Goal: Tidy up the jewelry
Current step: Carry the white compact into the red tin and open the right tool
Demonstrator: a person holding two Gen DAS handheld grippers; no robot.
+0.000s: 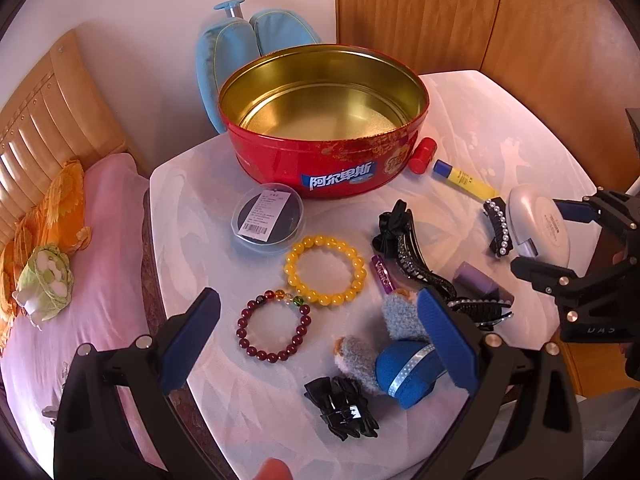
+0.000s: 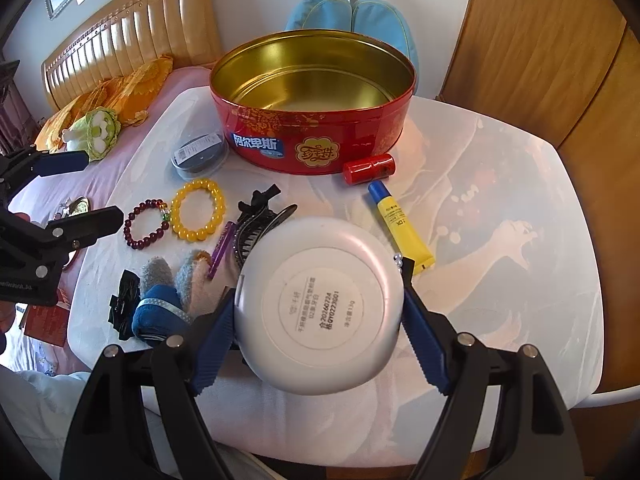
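A white-covered table (image 2: 500, 208) stands beside a bed with a pink sheet (image 1: 100, 280), a wooden wardrobe behind it. Nearest, the right gripper (image 2: 320, 320) is clamped on a round white compact (image 2: 320, 304), label side up, lifted clear of the tabletop. The left gripper (image 1: 324, 332) hovers with its jaws apart and nothing between them, above a dark red bead bracelet (image 1: 274, 328). Just beyond lies a yellow bead bracelet (image 1: 325, 270), the two nearly touching. To their right sit black hair clips (image 1: 416, 264), a blue bow (image 1: 408, 372) and a purple tube (image 1: 383, 274). Farther back are a clear round case (image 1: 268, 218), a yellow tube (image 2: 400, 226) and a red cylinder (image 2: 368, 168). Farthest stands the open red tin (image 1: 324, 120), empty.
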